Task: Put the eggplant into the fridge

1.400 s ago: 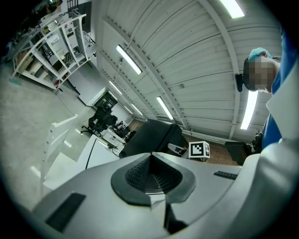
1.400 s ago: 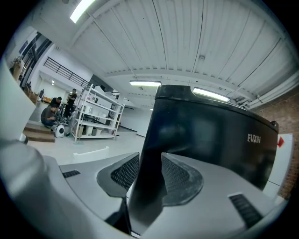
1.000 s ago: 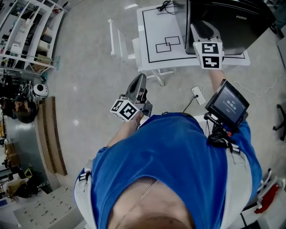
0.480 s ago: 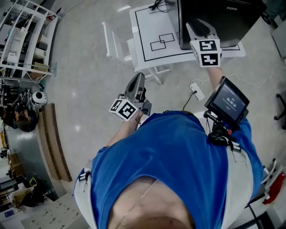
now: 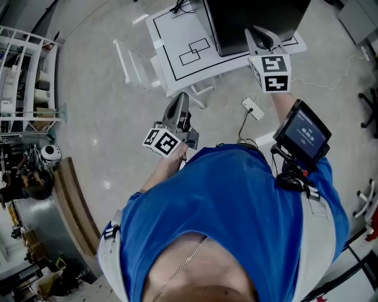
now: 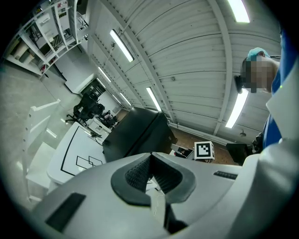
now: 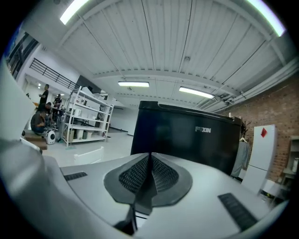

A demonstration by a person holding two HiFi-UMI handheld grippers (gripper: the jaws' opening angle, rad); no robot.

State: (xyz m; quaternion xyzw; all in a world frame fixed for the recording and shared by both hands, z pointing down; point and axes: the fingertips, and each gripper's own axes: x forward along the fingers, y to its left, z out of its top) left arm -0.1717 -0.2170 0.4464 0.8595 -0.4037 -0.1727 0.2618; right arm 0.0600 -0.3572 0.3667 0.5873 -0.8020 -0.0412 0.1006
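My right claw [image 5: 260, 34] at top right has just been closing on nothing, left claw [image 5: 181, 101] pinched empty mid-frame, both aimed at the fridge [image 5: 254, 17], probably for its door.

Head view steeply down; gripper views forward, sharing black fridge [image 7: 187, 135].

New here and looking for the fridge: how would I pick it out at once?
Look at the white table with black lines drawn on it. On it stands the fridge: a big black box, the only dark thing there.
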